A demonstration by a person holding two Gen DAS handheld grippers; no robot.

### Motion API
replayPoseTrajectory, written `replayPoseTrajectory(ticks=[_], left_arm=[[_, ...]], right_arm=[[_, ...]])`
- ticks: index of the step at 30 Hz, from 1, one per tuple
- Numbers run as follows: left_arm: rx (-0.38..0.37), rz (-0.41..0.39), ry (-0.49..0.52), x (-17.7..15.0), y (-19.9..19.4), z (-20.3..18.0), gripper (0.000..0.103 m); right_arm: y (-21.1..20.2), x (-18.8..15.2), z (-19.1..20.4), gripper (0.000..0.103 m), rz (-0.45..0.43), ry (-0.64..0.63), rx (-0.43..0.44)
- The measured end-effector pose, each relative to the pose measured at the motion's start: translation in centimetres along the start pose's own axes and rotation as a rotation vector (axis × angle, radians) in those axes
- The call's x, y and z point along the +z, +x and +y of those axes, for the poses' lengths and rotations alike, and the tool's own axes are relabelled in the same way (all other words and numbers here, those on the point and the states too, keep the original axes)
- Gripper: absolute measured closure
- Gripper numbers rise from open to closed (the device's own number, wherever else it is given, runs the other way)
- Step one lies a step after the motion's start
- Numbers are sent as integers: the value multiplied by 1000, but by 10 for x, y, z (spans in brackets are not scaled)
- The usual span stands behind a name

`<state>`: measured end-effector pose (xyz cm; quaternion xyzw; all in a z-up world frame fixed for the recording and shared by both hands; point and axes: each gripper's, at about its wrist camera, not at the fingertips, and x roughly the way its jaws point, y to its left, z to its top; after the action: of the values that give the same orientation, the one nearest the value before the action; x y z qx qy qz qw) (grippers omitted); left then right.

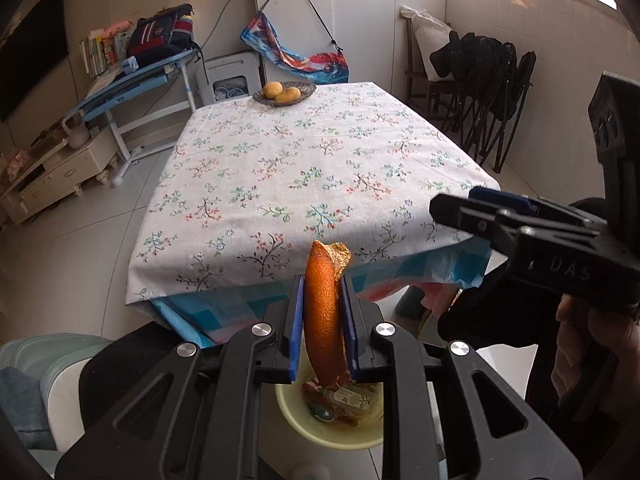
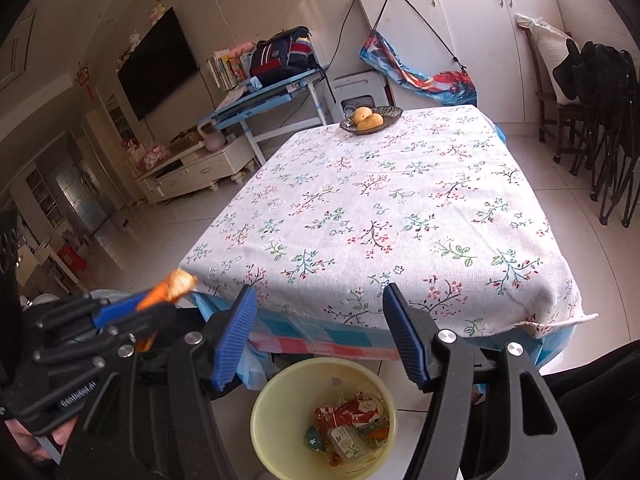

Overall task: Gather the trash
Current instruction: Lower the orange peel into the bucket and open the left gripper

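My left gripper (image 1: 322, 320) is shut on an orange peel (image 1: 323, 312), held upright above a pale yellow bin (image 1: 316, 436) on the floor in front of the table. The bin (image 2: 280, 396) holds several wrappers (image 2: 352, 424). My right gripper (image 2: 320, 332) is open and empty, above the bin at the table's near edge. It shows at the right in the left wrist view (image 1: 452, 204). The left gripper with the peel (image 2: 170, 286) shows at the left in the right wrist view.
The table wears a floral cloth (image 1: 300, 168). A dish with two yellow fruits (image 1: 284, 93) stands at its far end. Folded black chairs (image 1: 496, 92) lean at the right. A blue desk (image 1: 132, 88) and TV cabinet (image 1: 52, 176) stand at the left.
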<state>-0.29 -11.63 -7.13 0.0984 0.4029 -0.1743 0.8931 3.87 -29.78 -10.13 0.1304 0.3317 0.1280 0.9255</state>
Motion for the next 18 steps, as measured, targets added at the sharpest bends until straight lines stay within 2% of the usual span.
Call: replayPoseTrajectory(ticks=[6, 9, 11, 15, 18], left_arm=[[-54, 156, 26, -34, 41, -16, 85], [-63, 217, 31, -45, 54, -18, 76], [-48, 217, 29, -48, 55, -16, 62], [-23, 186, 1, -44, 50, -8, 58], [0, 123, -17, -36, 39, -1, 57]], right_arm=[[-2, 2, -1, 37, -18, -1, -10], [-4, 2, -1, 35, -27, -5, -15], [-5, 3, -1, 33, -32, -5, -20], [-6, 3, -2, 32, -46, -8, -35], [-9, 3, -2, 31, -64, -17, -53]])
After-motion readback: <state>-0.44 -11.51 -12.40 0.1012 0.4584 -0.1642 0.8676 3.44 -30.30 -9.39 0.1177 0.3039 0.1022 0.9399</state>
